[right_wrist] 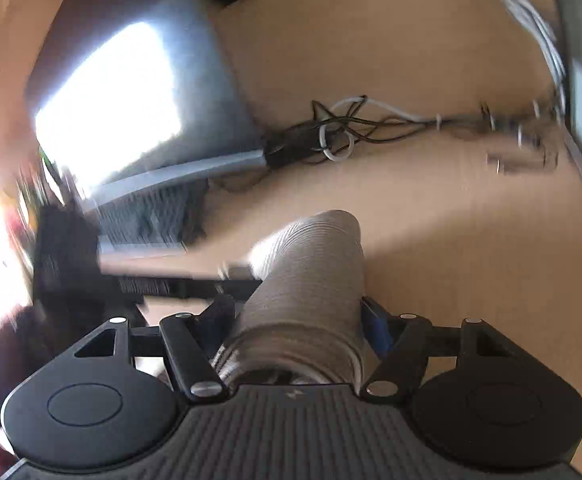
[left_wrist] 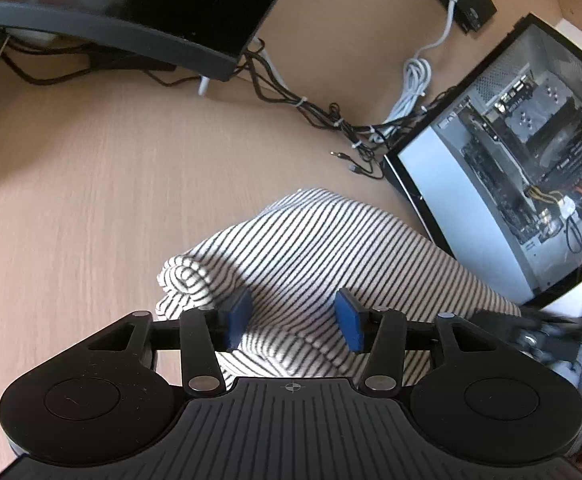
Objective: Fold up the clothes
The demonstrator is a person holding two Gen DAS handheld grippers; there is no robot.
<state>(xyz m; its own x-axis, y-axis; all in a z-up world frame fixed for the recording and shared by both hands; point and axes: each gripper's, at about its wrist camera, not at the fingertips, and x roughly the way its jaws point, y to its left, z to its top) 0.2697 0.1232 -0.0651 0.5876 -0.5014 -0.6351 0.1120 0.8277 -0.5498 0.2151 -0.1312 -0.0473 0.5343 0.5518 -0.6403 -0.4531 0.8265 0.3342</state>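
At the bottom of the left wrist view, the left gripper (left_wrist: 293, 316) hangs over a striped garment (left_wrist: 331, 248), its blue fingers (left_wrist: 238, 316) spread, with a rumpled fold of cloth lying between them; the pads do not seem to press it. The garment is bunched in the lower middle of the frame on a pale wooden worktop (left_wrist: 91, 200), one end rolled at its left edge. To its right stands an open computer case (left_wrist: 531, 168), touching or just beside the cloth. Farther up, a bundle of dark cables (left_wrist: 323, 114) and a white cable (left_wrist: 415, 80) run to a monitor (left_wrist: 131, 0) at the upper left.

In the blurred right wrist view, the right gripper (right_wrist: 297, 320) has its fingers (right_wrist: 375, 328) wide around a thick roll of the same striped garment (right_wrist: 311, 280), which fills the gap between them. Beyond, cables (right_wrist: 339, 132) cross the worktop (right_wrist: 471, 260), with a bright screen (right_wrist: 111, 100) at the upper left.
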